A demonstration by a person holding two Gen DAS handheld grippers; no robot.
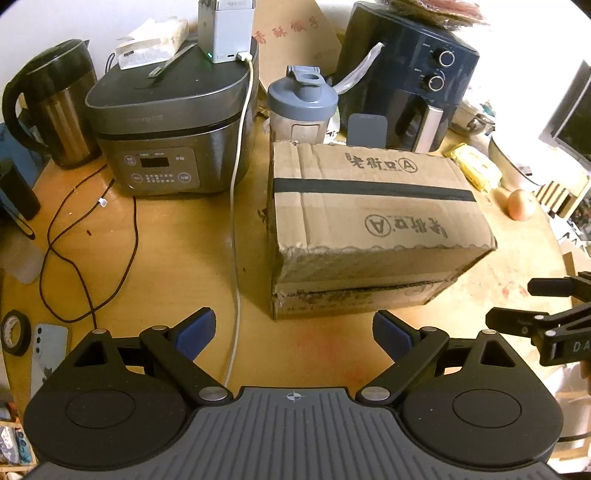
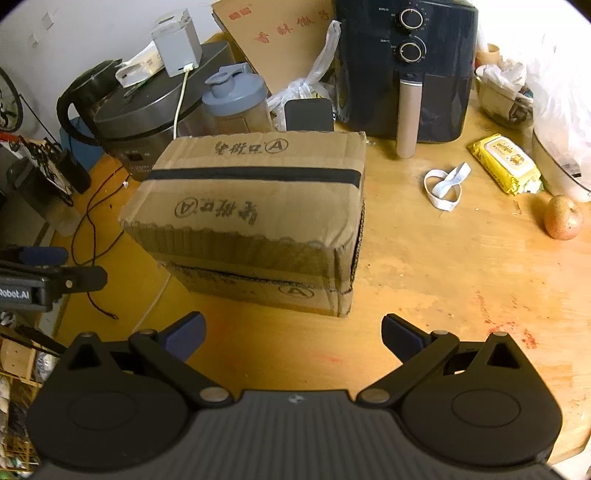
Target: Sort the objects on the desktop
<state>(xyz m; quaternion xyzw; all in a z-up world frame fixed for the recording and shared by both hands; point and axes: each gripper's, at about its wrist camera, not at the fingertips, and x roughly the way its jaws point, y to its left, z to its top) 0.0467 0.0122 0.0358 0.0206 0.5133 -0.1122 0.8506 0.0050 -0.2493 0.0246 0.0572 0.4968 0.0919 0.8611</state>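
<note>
Left wrist view showed a round, yellowish wooden surface (image 1: pixel 166 266) with red stains, crowded along its far side. Beyond the left hand-held gripper (image 1: pixel 293 334), far left, stood a rice cooker (image 1: pixel 170 129) carrying a tissue pack (image 1: pixel 153 42) and a white charger block (image 1: pixel 226 31); a white cable (image 1: pixel 236 221) ran from the block down toward the gripper's left finger. A black kettle (image 1: pixel 51 103) stood left of the cooker. A thin dark cord (image 1: pixel 74 258) looped over the surface to the left, with a tape roll (image 1: pixel 14 332) and a phone (image 1: pixel 50 350) at the near left edge.

Straight ahead of both grippers sat the cardboard box (image 1: pixel 373 229): brown, closed, a black tape strip across its top, printed characters and a circled A, edges frayed. It rested flat on the surface, just beyond the fingertips.

Behind the box: a grey-lidded shaker bottle (image 1: pixel 301 103) and a dark air fryer (image 2: pixel 406 70).

Right wrist view, ahead-right of the right hand-held gripper (image 2: pixel 293 334): a white elastic band (image 2: pixel 445 184), a yellow wipes pack (image 2: pixel 504 162), an apple (image 2: pixel 563 218).

Both grippers had fingers spread apart, holding nothing.
</note>
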